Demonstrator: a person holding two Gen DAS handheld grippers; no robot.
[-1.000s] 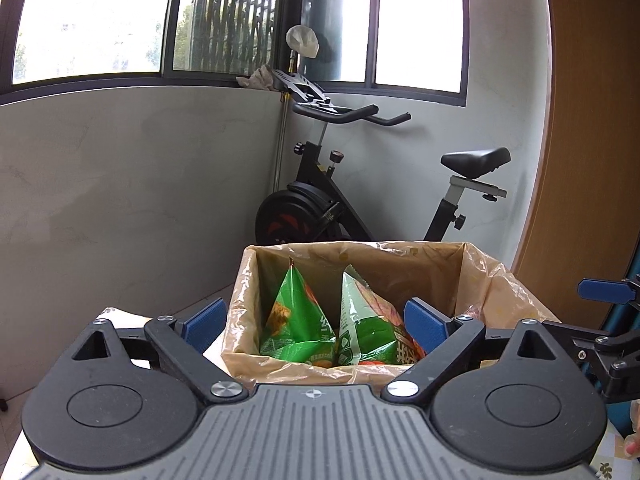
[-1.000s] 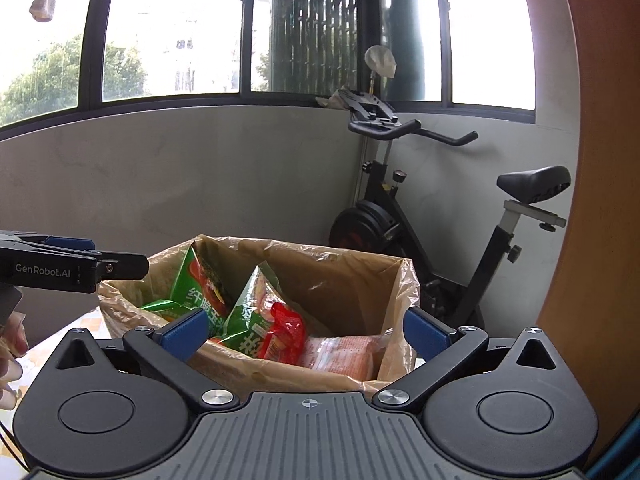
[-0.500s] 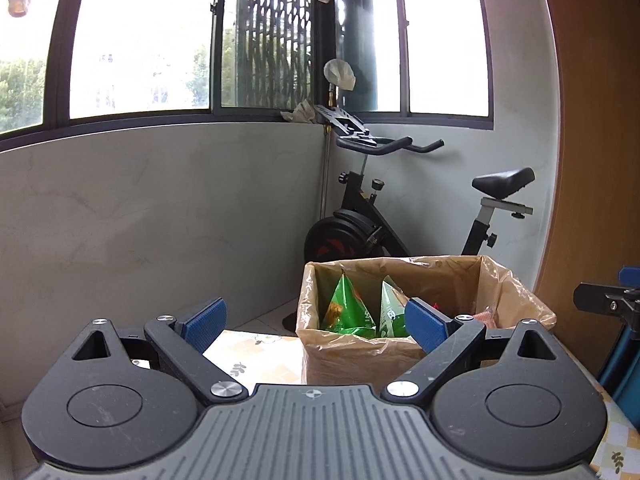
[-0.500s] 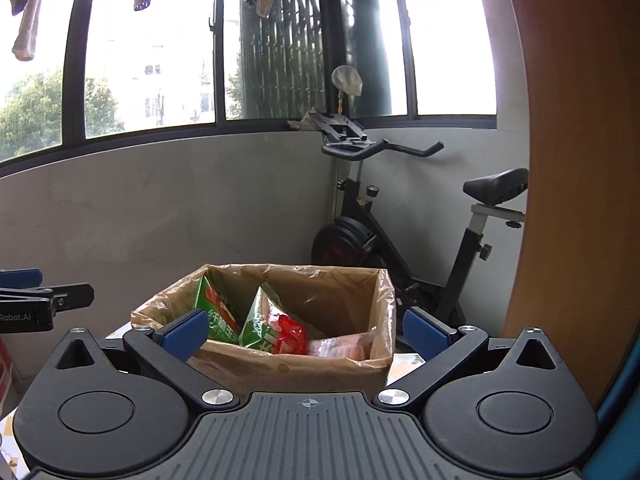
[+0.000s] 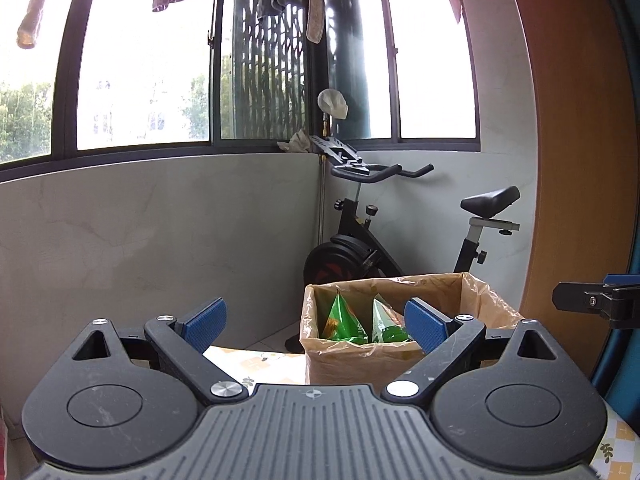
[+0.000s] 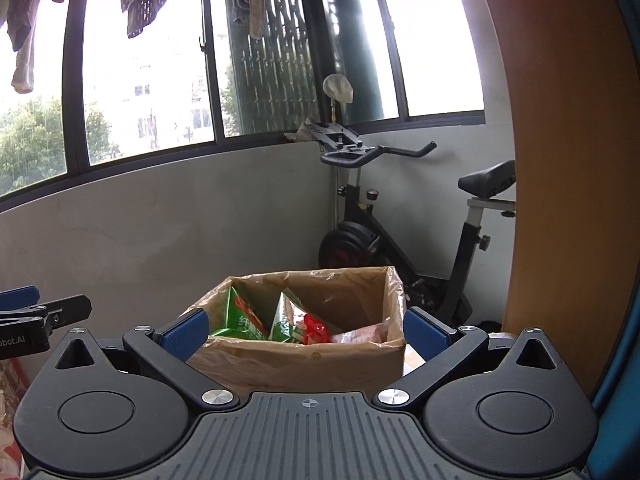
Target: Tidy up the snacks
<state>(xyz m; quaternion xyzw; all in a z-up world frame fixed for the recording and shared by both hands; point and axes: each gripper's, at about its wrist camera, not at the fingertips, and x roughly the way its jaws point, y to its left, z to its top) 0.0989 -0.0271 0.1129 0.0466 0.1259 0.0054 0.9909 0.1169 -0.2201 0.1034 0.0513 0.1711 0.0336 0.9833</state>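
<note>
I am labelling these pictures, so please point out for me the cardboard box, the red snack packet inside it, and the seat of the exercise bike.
cardboard box (image 6: 304, 364), right wrist view, on its front wall.
red snack packet (image 6: 316, 326), right wrist view, on its crumpled middle.
exercise bike seat (image 5: 490, 201), left wrist view, on the saddle's top.

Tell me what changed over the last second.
Both grippers, left and right, pulled back from the box, which now looks smaller and farther off. Nothing was grabbed or released: both sets of jaws stay open and empty. The green snack bags sit in the box as before.
</note>
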